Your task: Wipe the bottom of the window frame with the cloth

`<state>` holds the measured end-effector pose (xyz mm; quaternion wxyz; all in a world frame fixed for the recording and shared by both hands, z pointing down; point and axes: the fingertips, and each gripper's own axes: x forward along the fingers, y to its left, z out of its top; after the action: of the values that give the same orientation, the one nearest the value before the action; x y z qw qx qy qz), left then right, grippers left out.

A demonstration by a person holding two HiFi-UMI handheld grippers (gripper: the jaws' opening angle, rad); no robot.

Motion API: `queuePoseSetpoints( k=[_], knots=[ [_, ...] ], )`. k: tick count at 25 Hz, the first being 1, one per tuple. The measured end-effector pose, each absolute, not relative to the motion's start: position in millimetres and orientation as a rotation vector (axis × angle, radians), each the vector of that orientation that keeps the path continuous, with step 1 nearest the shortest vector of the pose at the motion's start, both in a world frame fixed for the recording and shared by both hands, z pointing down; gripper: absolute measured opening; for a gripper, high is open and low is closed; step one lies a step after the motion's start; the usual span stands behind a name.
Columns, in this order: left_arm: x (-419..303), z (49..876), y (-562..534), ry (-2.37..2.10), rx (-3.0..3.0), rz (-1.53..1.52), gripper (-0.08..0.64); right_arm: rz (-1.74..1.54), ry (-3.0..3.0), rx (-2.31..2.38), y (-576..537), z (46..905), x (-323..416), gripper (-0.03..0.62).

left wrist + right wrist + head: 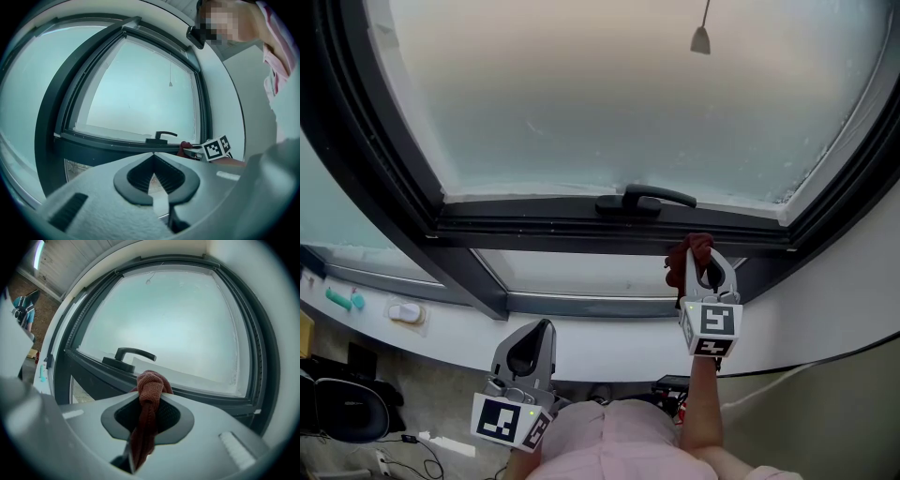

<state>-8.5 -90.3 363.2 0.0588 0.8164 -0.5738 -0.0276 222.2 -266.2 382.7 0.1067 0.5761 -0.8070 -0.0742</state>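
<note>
A rust-red cloth [149, 390] is bunched between the jaws of my right gripper [701, 260], which is shut on it. The cloth [692, 253] pokes out in front of the tips, close to the dark bottom rail of the window frame [581, 230], a little right of the black window handle [643, 200]. The handle [129, 356] lies ahead and to the left in the right gripper view. My left gripper [530, 347] hangs lower and to the left, below the sill, shut with nothing in it. From the left gripper view the right gripper's marker cube [215, 147] and cloth [185, 147] show beside the frame.
A frosted pane [619, 94] fills the upper view, with a small pull cord weight [700, 39] hanging in front. A white sill [609, 342] runs below the frame. Small teal and white items [345, 300] lie on the sill at far left. A white wall [853, 281] borders the right.
</note>
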Motion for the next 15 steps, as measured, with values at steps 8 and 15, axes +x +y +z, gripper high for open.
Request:
queuePoseSetpoints(
  k=[8, 15],
  knots=[
    [-7, 363, -93, -1.735, 2.474, -0.082, -0.005, -0.199, -2.323, 1.766, -269, 383, 248, 0.065],
    [-4, 363, -95, -1.728, 2.475, -0.084, -0.005, -0.172, -2.267, 1.837, -273, 385, 276, 0.066]
  ],
)
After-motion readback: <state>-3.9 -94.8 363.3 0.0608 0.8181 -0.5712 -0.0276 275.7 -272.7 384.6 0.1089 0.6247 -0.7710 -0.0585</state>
